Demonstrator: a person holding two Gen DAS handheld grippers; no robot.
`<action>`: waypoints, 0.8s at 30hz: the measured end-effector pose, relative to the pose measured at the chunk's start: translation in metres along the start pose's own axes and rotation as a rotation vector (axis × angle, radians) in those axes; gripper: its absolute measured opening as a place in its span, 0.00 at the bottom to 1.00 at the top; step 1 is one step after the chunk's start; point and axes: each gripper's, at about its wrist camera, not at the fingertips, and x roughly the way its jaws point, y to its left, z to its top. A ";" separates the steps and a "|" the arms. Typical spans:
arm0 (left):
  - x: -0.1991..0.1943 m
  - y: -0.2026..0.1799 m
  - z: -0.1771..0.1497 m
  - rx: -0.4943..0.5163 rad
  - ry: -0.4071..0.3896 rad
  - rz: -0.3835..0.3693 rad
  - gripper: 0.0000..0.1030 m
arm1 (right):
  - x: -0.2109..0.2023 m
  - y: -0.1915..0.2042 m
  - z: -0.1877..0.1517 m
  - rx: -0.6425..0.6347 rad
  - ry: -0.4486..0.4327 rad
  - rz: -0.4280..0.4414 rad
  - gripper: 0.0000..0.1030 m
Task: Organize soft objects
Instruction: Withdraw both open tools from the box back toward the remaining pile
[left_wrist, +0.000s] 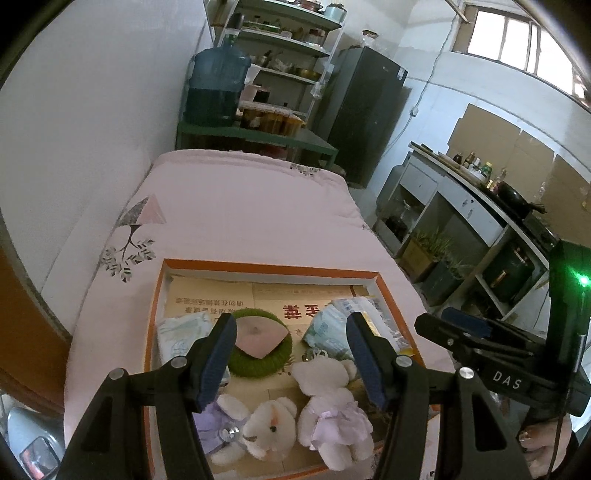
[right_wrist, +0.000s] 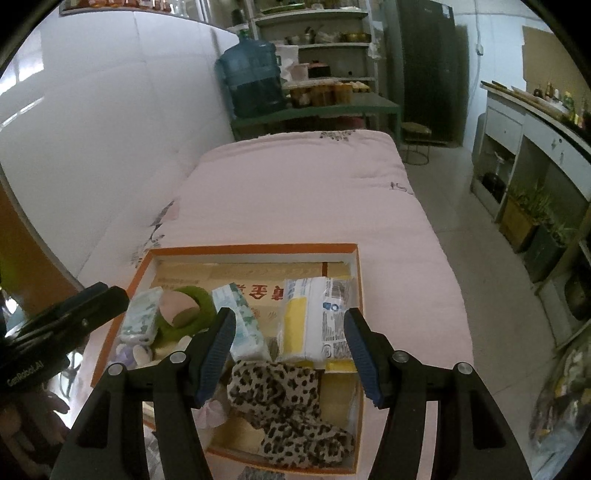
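Observation:
An orange-rimmed cardboard box (left_wrist: 269, 267) (right_wrist: 255, 248) lies on a pink quilt and holds the soft things. In it are two white plush bunnies in lilac dresses (left_wrist: 332, 406) (left_wrist: 255, 424), a green knitted ring with a pink pad (left_wrist: 260, 341) (right_wrist: 188, 306), tissue packs (left_wrist: 181, 330) (right_wrist: 240, 321), a yellow-and-white packet (right_wrist: 314, 317) and a leopard-print cloth (right_wrist: 284, 402). My left gripper (left_wrist: 291, 358) hovers open above the bunnies with nothing between its fingers. Above the leopard cloth and the packet, my right gripper (right_wrist: 290, 354) is open and empty too.
The pink quilt (left_wrist: 240, 206) (right_wrist: 295, 192) stretches beyond the box, with a white wall along its left. A green table with a blue water jug (left_wrist: 216, 88) and shelves stands at the far end. A counter and planters (right_wrist: 524, 218) line the right.

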 end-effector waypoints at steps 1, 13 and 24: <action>-0.002 0.000 0.000 -0.001 -0.003 -0.001 0.60 | -0.003 0.001 -0.001 0.000 -0.004 -0.001 0.61; -0.027 -0.005 -0.006 0.002 -0.028 -0.005 0.60 | -0.030 0.009 -0.009 -0.004 -0.024 0.005 0.61; -0.050 -0.005 -0.015 0.001 -0.052 -0.002 0.60 | -0.050 0.020 -0.018 -0.016 -0.037 0.003 0.61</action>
